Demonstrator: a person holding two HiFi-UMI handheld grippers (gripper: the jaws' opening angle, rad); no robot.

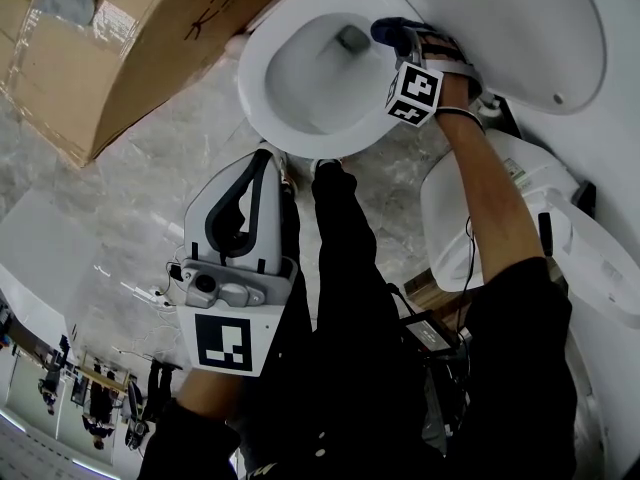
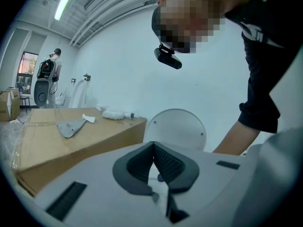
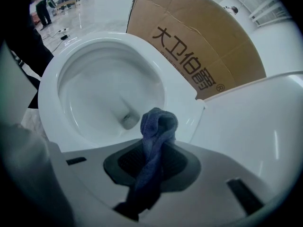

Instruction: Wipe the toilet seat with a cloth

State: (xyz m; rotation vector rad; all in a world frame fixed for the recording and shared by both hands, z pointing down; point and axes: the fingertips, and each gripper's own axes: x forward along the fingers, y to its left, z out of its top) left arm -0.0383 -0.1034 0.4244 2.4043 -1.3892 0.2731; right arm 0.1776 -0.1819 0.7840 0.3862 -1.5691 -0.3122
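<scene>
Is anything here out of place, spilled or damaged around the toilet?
Only the large cardboard box stands out: it lies close beside the toilet bowl, and a grey rag is left on top. No spill or damage shows.

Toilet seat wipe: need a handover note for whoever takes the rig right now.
Right claw: shut on the blue cloth, at the rear of the toilet seat, beside the raised lid. Contact with the seat is unclear.
Left claw: shut, empty, off the toilet.
Done: cloth is gripped and at the seat. Cannot tell how much is wiped.
Left: probably wipe round the whole ring.
</scene>
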